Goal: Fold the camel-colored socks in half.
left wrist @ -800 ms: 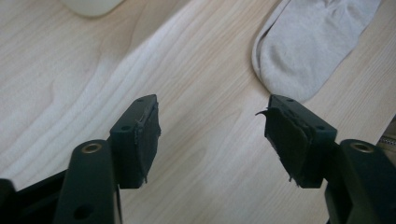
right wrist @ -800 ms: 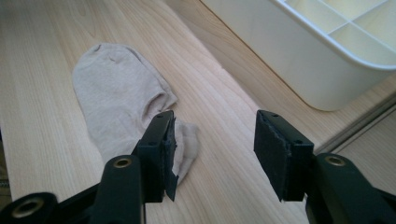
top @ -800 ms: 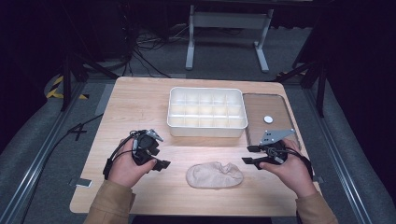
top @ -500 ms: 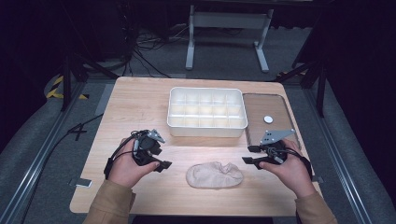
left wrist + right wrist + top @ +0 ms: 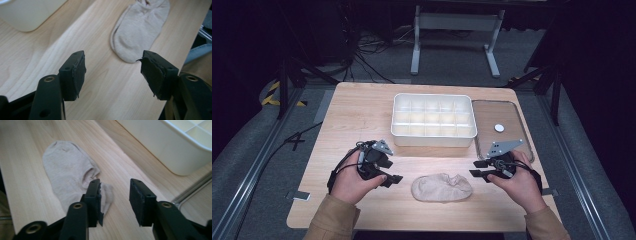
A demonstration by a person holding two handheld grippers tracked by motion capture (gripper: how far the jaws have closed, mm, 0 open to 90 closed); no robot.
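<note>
Two claws low over the wooden table (image 5: 362,115), one at each end of the beige sock (image 5: 442,187). Hardly any change from a moment ago: both hands in nearly the same spots, sock flat and unmoved near the front edge of the table, just in front of the white box with little sections (image 5: 432,96).

Left claw (image 5: 394,179) released, jaws spread wide, nothing between them. Seen from the left gripper view, only bare wood in the gap of the left claw (image 5: 112,72), with the rounded toe end of the sock (image 5: 140,30) a little way ahead, not touching.

Right claw (image 5: 475,168) also released, jaws about half apart. From the right gripper view, the right claw (image 5: 115,197) just over the open end of the sock (image 5: 65,172), one jaw above the cloth, the other over bare wood. No pinch yet.

Meaning for the job: still at the very start, probably lining up. Sock not picked up, box (image 5: 175,150) empty. Next, most likely: drop down, close on both ends, then lift or fold.
</note>
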